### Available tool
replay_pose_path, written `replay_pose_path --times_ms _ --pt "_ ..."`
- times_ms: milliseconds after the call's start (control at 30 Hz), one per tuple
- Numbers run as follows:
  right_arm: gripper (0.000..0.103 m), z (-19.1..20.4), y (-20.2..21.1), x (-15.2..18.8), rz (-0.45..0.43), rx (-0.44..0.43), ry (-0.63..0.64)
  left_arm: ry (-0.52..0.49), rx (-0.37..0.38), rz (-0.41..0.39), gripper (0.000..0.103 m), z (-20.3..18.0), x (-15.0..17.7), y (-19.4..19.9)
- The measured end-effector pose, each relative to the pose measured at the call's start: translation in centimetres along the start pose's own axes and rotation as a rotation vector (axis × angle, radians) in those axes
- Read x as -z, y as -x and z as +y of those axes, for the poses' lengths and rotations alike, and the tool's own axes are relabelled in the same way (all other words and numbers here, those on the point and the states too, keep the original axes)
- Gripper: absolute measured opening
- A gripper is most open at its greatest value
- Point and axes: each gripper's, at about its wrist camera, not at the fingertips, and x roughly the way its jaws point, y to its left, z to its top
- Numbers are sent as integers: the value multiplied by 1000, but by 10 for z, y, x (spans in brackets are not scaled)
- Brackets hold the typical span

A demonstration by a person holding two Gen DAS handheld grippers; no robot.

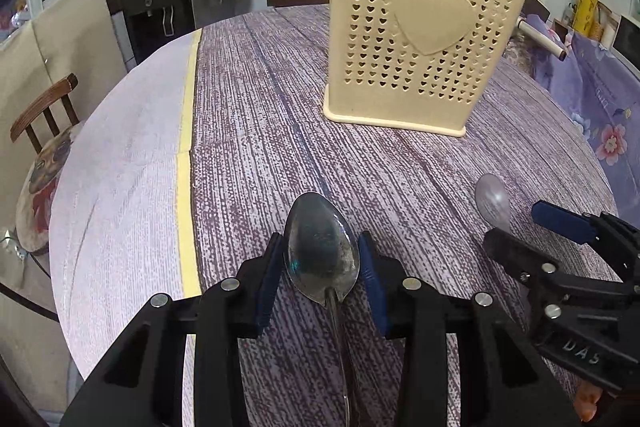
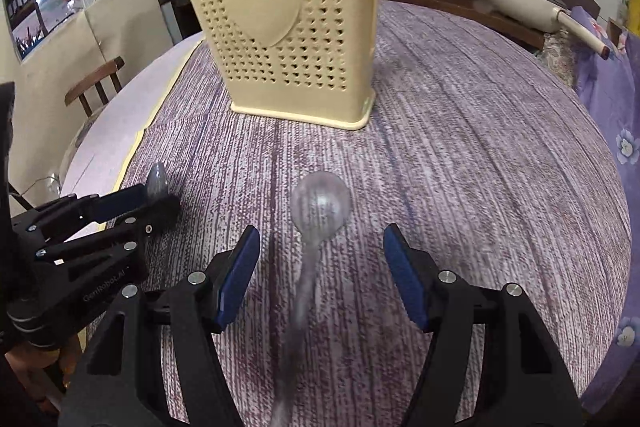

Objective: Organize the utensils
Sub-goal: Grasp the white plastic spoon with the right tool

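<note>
Left gripper [image 1: 321, 267] pinches the metal spoon [image 1: 321, 253]; right gripper [image 2: 321, 269] gapes around the clear spoon [image 2: 320, 209], holder [image 2: 286, 23] at 12 o'clock.

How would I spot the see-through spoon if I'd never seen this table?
Find the cream utensil holder with the big heart, standing on the purple-grey tablecloth. In front of it lie two spoons; the clear plastic spoon lies between the right hand-held gripper's open blue pads. Unlike the dark metal spoon, it's translucent with a round bowl.

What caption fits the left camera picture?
Left gripper clamps a shiny metal spoon before a cream plastic utensil holder.
</note>
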Motion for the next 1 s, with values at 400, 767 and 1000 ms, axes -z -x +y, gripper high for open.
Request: replay_pose_path --times_ms 400,767,1000 --pt "54 3 -21 -11 9 69 8 -4 -14 7 41 2 -6 -4" --pt "37 4 -22 -17 0 59 19 16 -8 13 38 6 -12 -6" --pt "37 -11 0 -23 -61 -16 -50 34 22 -54 38 7 -21 10"
